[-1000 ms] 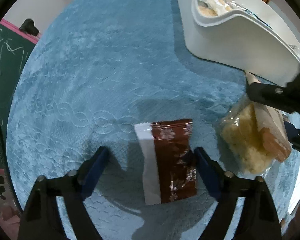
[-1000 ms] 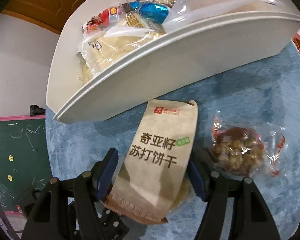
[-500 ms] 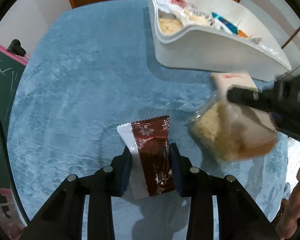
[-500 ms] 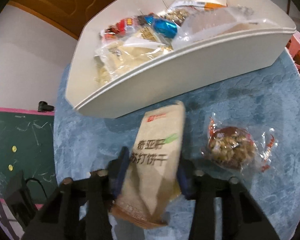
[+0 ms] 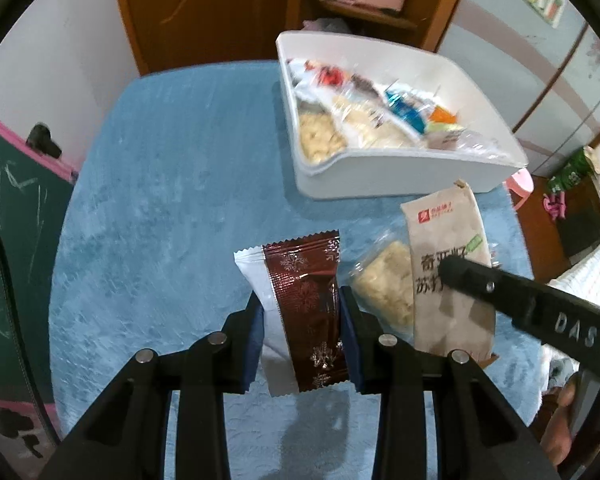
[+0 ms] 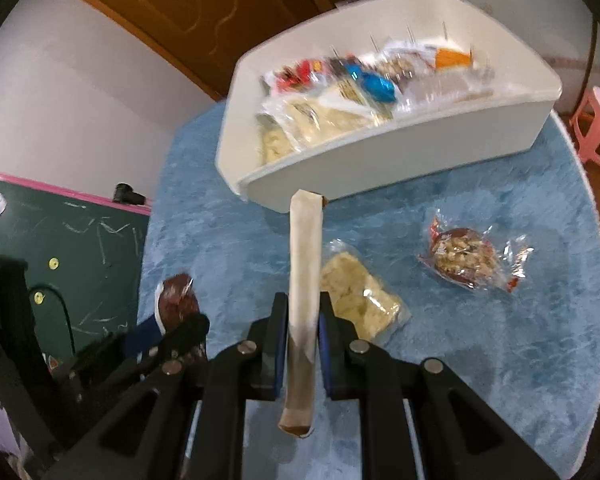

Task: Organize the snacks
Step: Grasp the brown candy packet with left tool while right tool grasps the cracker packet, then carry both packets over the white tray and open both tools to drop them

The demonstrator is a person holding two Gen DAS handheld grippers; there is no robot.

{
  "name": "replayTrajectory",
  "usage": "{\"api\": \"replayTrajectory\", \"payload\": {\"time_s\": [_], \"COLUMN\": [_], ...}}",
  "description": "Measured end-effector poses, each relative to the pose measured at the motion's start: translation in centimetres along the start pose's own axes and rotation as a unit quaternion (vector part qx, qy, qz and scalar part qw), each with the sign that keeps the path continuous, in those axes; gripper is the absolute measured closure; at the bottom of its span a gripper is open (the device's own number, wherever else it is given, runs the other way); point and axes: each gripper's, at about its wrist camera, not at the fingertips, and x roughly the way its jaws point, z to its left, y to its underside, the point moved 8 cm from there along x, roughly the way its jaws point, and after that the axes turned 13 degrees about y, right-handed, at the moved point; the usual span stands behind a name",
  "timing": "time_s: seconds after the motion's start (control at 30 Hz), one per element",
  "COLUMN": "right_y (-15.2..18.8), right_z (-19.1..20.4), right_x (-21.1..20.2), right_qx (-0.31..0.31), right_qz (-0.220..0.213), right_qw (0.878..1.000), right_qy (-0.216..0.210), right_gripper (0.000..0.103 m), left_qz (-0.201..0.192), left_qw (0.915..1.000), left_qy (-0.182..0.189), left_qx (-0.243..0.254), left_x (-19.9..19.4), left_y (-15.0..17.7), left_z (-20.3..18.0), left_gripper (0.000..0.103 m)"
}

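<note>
My left gripper [image 5: 302, 334] is shut on a brown-and-white snack packet [image 5: 300, 312], lifted above the blue cloth. My right gripper [image 6: 304, 344] is shut on a tan cracker packet [image 6: 305, 292], held edge-on in the right wrist view and seen flat as the cracker packet [image 5: 448, 264] in the left wrist view. A white bin [image 5: 396, 176] holding several wrapped snacks stands at the far side, also seen as the bin [image 6: 400, 156]. A clear bag of pale crackers [image 6: 360, 300] and a nut cake in clear wrap [image 6: 466, 258] lie on the cloth.
The blue cloth [image 5: 172, 208] covers a round table. A green chalkboard with pink frame [image 6: 60, 240] stands at the left. A pink stool [image 6: 598, 128] is beyond the right edge. A wooden door and shelves lie behind the bin.
Both grippers closed on their packets and rose from the cloth with them. The cracker packet turned edge-on in the right wrist view. The bin now appears farther off.
</note>
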Motion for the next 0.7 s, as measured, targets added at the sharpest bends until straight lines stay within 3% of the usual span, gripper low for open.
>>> {"api": "replayTrajectory", "payload": {"time_s": [0.27, 0.53, 0.7], "right_y": [-1.7, -6.7, -10.8], "right_z": [-0.3, -1.3, -1.8], "right_x": [-6.4, -11.6, -13.3], "right_qx": [-0.007, -0.006, -0.008], "right_qz": [-0.064, -0.128, -0.167], "right_qw": [0.998, 0.992, 0.986], "right_qy": [0.001, 0.004, 0.011], "right_gripper": [0.089, 0.089, 0.089], "left_qz": [-0.035, -0.090, -0.110], "left_qw": [0.9982, 0.9904, 0.9880], "left_qy": [0.034, 0.094, 0.083], "left_qx": [0.033, 0.047, 0.071], "left_x": [-4.5, -8.5, -9.2], "left_y": [-4.1, -10.1, -13.8], "left_z": [-4.0, -7.3, -8.7], "left_gripper": [0.070, 0.070, 0.070]}}
